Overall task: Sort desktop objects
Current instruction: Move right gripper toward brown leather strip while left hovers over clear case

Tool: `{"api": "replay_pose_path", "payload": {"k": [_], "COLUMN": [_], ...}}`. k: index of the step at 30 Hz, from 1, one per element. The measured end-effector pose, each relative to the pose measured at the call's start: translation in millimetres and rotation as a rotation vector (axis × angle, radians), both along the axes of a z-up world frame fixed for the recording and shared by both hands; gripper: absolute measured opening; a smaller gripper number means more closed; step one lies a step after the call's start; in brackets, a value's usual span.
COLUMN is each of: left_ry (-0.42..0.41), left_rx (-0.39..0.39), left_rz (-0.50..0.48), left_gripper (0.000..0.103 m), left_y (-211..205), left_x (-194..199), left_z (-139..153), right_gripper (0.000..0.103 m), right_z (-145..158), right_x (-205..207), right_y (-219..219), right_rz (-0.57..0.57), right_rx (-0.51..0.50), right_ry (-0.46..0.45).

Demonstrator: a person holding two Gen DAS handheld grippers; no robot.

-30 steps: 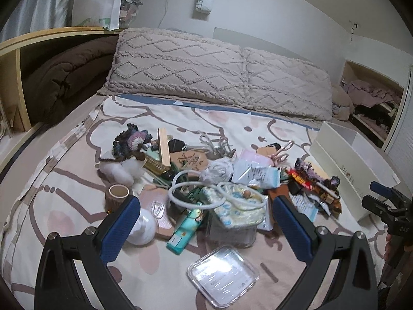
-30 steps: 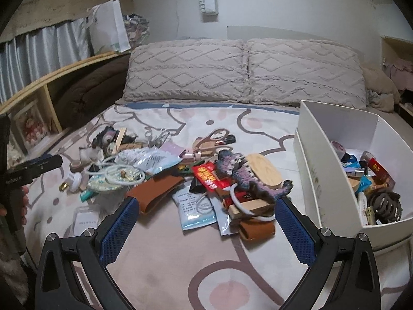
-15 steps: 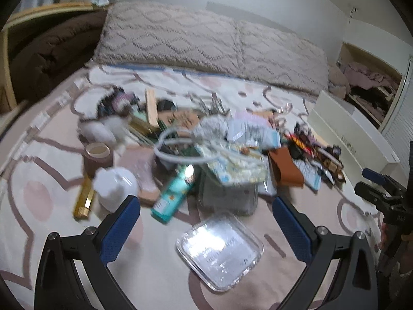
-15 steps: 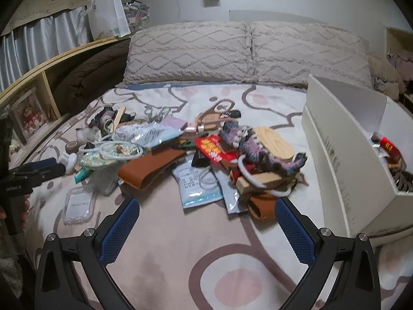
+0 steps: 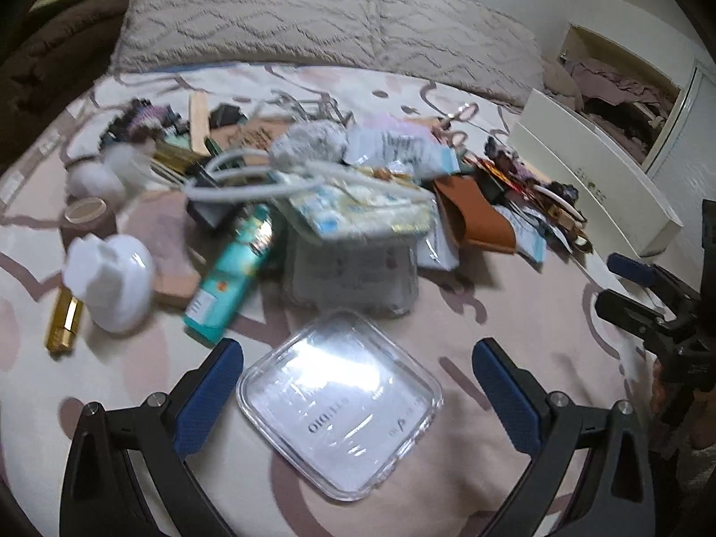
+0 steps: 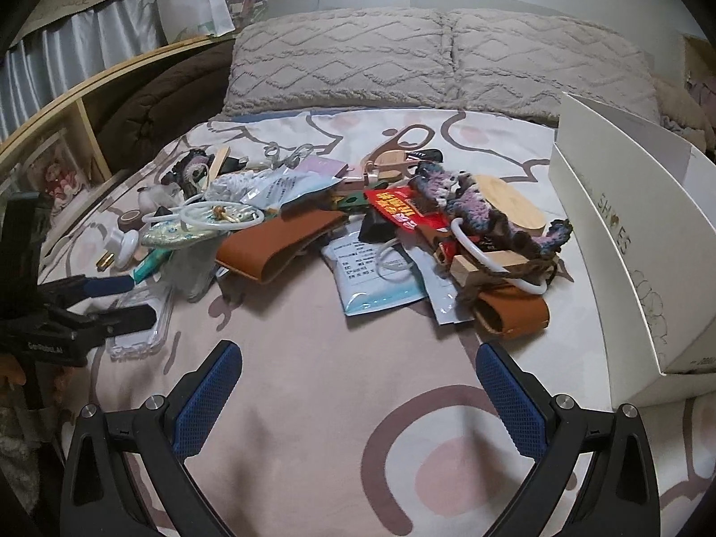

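Both fisheye views are lit by soft, even indoor light with dark vignetted corners and strong barrel bending at the edges, so the tall white cardboard box [image 6: 626,241] bows outward. The left wrist view is smeared by motion blur across the pile, where the teal tube [image 5: 232,273] and white round plastic knob [image 5: 112,282] lose their outlines, while the clear square plastic lid [image 5: 340,402] throws a broad white glare. The right wrist view is sharp, with faint shadows on the pink patterned bedspread [image 6: 358,402].
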State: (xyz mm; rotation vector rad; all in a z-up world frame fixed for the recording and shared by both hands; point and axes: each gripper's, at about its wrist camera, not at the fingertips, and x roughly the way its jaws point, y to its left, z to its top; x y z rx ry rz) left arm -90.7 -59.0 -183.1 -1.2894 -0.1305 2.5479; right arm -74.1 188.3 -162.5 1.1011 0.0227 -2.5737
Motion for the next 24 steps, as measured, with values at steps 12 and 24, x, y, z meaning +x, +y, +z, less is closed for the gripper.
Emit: {"api": "replay_pose_path", "payload": {"k": [12,24], "left_ry": [-0.066,-0.036], "left_rx": [0.079,-0.075], "left_rz": [-0.202,-0.137], "left_gripper": [0.103,0.103], "left_y": [36,49], "left_x": [30,37], "left_z": [2,-7], "right_gripper": [0.103,0.103], "right_z": [0,9], "right_x": [0,-28], "right_y": [-6,-37], "right_rz": [0.005,0.009], "right_rx": [-0.018,-0.011], "right_ry": [-0.015,-0.068]}}
